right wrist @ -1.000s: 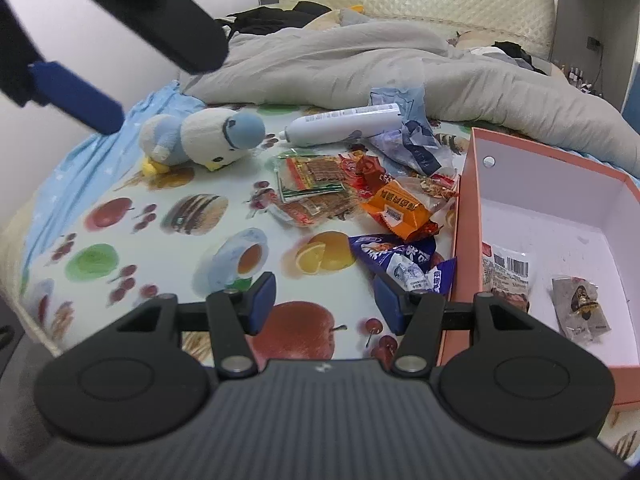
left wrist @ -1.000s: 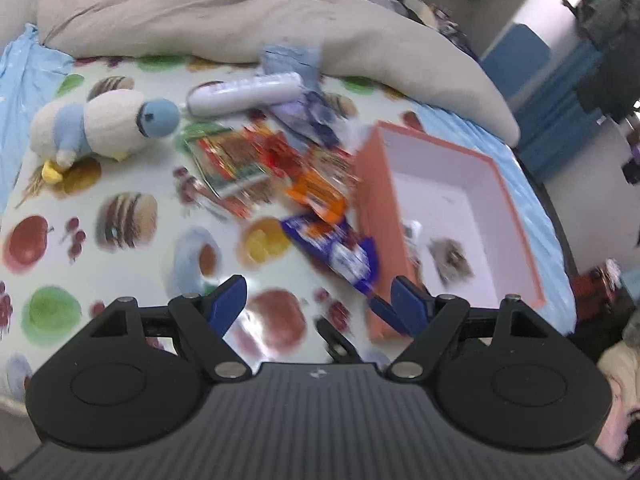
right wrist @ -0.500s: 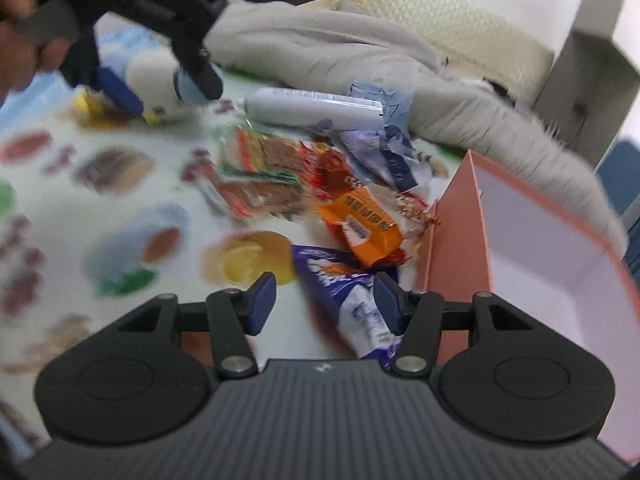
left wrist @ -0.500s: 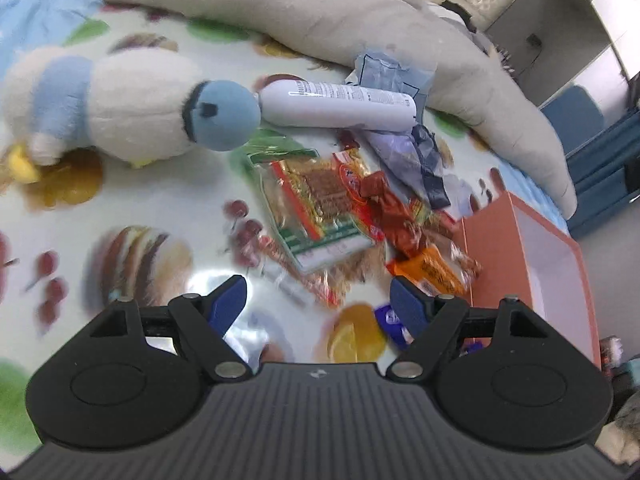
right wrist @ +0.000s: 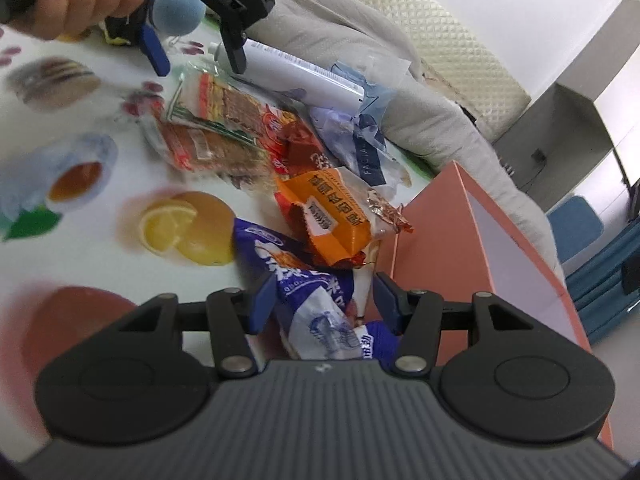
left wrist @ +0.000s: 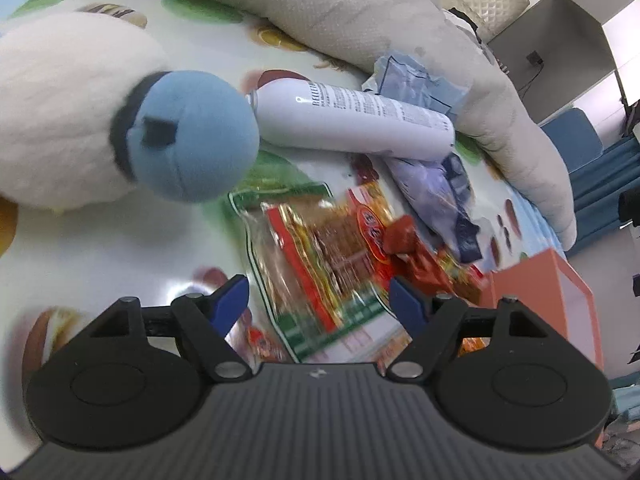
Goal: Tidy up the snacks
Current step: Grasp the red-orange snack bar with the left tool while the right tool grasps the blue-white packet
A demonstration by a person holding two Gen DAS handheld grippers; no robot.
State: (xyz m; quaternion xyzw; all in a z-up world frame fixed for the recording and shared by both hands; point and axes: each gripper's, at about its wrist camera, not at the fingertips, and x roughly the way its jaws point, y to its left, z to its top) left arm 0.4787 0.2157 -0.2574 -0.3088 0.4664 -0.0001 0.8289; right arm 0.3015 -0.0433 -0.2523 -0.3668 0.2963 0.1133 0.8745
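Observation:
Snack packets lie heaped on a fruit-print sheet beside an orange box (right wrist: 436, 240). My left gripper (left wrist: 318, 296) hovers low over a clear packet of red-and-gold snacks (left wrist: 320, 256). Its jaws are closing slightly and the pads do not press on the packet. From the right wrist view the left gripper (right wrist: 199, 62), held by a hand (right wrist: 76, 4), stands at the far end of that packet (right wrist: 224, 112). My right gripper (right wrist: 322, 300) is open, its fingers straddling a blue-and-white packet (right wrist: 308, 292) without pressing it. An orange packet (right wrist: 332, 216) lies just beyond.
A white-and-blue plush toy (left wrist: 100, 128) sits close on the left. A white tube (left wrist: 352, 120) and a pale blue wrapper (left wrist: 436, 196) lie behind the snacks. A grey duvet (left wrist: 360, 12) bounds the far side. The box (left wrist: 540, 280) stands at the right.
My left gripper has dropped and moved toward the plush toy and the clear packet. My right gripper has sunk and rolled, bringing the blue-and-white packet between its fingers.

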